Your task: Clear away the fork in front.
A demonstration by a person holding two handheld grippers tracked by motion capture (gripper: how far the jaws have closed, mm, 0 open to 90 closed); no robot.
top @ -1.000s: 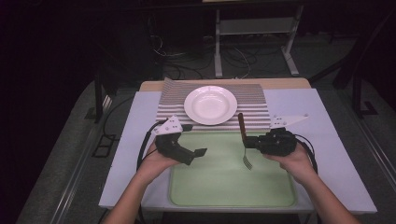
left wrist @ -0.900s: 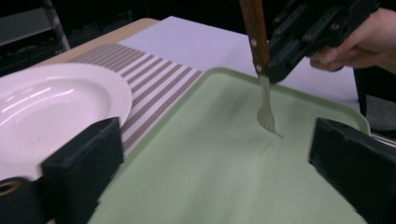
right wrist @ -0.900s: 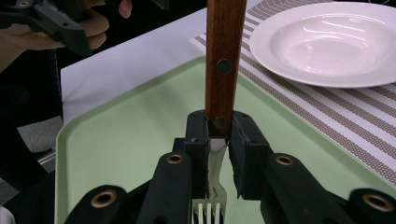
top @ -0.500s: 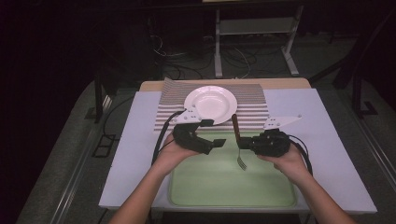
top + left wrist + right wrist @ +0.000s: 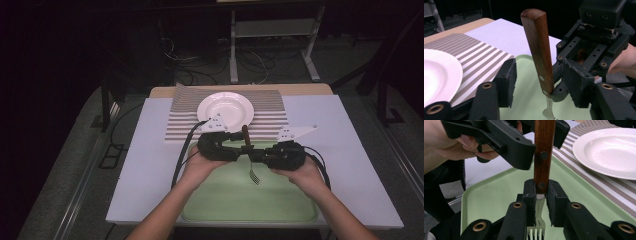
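The left gripper has just been closing, its jaws standing either side of the wooden-handled steel fork without yet pressing it. The fork stands upright above the pale green plastic tray, handle up, tines down. The right gripper is clamped on the fork at the handle's lower end, just below the left one.

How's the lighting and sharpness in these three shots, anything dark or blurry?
High view: table lit, surroundings nearly black, slightly soft overall. Left gripper view: wooden fork handle sharp, the nearest jaws at the bottom edge soft, background dark. Right gripper view: white plate bright but not blown out, the hand at upper left blurred.
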